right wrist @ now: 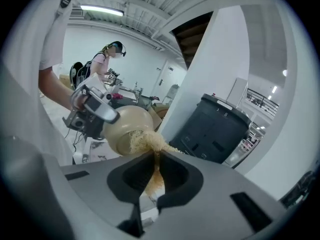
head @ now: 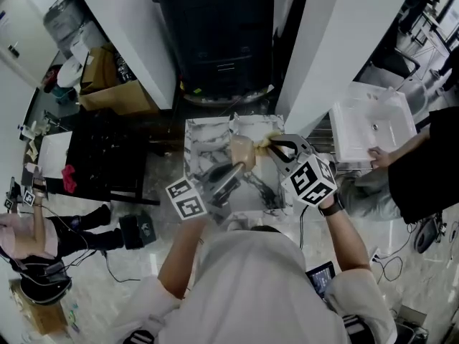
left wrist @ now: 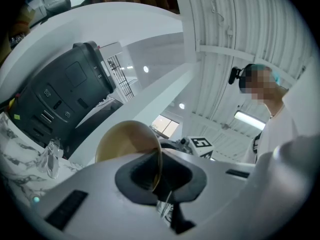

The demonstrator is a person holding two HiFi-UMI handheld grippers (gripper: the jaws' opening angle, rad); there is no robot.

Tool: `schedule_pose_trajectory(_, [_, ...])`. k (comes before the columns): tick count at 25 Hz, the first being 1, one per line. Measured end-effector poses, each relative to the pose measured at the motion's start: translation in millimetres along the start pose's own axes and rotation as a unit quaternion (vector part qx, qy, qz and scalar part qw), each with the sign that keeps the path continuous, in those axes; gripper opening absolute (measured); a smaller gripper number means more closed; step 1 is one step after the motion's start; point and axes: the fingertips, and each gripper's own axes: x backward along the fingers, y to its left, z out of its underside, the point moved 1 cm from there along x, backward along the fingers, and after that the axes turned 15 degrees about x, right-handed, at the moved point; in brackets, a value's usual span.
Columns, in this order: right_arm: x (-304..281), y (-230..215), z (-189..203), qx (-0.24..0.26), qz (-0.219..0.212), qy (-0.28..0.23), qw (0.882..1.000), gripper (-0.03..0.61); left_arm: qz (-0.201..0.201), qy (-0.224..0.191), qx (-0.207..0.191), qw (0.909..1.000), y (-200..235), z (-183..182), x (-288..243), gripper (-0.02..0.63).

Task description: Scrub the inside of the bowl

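Tan and glossy, the bowl (head: 242, 151) sits at the centre of the head view, over the marble-patterned table (head: 197, 138), tipped with its mouth toward the right. The left gripper (head: 231, 170) reaches it from the lower left. The right gripper (head: 278, 147) pokes a pale scrubber (head: 264, 143) at the opening.

Left gripper view now: the jaws are nipped tight on the rim, the wall running between them, and the bowl (left wrist: 125, 141) fills the centre-left.

Right gripper view: the jaws are narrow, clamped on the fibrous yellow scrubber (right wrist: 150, 144). Its front end is inside the bowl (right wrist: 125, 118), centre-left of frame.

So the scrubbing itself looks to be under way. Next, I'd say, sweep the scrubber round the inner wall with the bowl held steady. Press gently so the rim doesn't slip out of that pinch.
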Motion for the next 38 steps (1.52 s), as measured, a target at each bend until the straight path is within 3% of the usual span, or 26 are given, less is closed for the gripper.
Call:
schedule_pose_trajectory(5, [-18, 19, 23, -0.038, -0.028, 0.015, 0.999, 0.038, 0.001, -0.009, -0.003, 0.9999, -7, -3, -2, 0.018])
schedule_pose_trajectory(9, [-13, 44, 12, -0.048, -0.050, 0.000, 0.998, 0.038, -0.024, -0.010, -0.015, 0.9995, 7, -12, 2, 0.018])
schedule_pose_trajectory(15, [-3, 13, 2, -0.052, 0.011, -0.007, 0.999, 0.037, -0.012, 0.001, 0.000, 0.9999, 7, -1, 2, 0.018])
schedule_pose_trajectory(19, [-16, 23, 16, -0.085, -0.009, 0.006, 0.996, 0.037, -0.004, -0.007, 0.004, 1.0000, 4, 1, -3, 0.018])
schedule_pose_trajectory(23, [-14, 49, 7, -0.104, -0.030, -0.001, 0.994, 0.037, -0.025, -0.010, -0.002, 0.9996, 17, -4, 2, 0.018])
schedule_pose_trajectory(26, [-9, 45, 0, -0.115, -0.020, -0.008, 0.993, 0.037, -0.032, -0.015, 0.000, 0.9994, 25, -4, 8, 0.018])
schedule_pose_trajectory(28, [-7, 27, 0, -0.141, 0.010, -0.021, 0.990, 0.037, -0.051, -0.021, -0.011, 0.9984, 34, -6, 11, 0.018])
schedule_pose_trajectory(30, [-5, -2, 3, -0.183, 0.066, -0.050, 0.980, 0.037, -0.085, -0.021, -0.050, 0.9949, 47, -14, 12, 0.018])
schedule_pose_trajectory(32, [-5, -30, 9, -0.247, 0.124, -0.089, 0.957, 0.038, -0.127, -0.009, -0.111, 0.9856, 58, -25, 9, 0.018])
schedule_pose_trajectory(35, [-5, -47, 22, -0.354, 0.190, -0.136, 0.906, 0.038, -0.192, 0.000, -0.209, 0.9588, 66, -44, 2, 0.018])
schedule_pose_trajectory(36, [-6, -47, 25, -0.364, 0.210, -0.142, 0.896, 0.038, -0.211, -0.005, -0.236, 0.9486, 66, -52, 0, 0.018])
schedule_pose_trajectory(38, [-8, -47, 28, -0.354, 0.250, -0.144, 0.890, 0.038, -0.246, -0.021, -0.281, 0.9275, 67, -68, -2, 0.018])
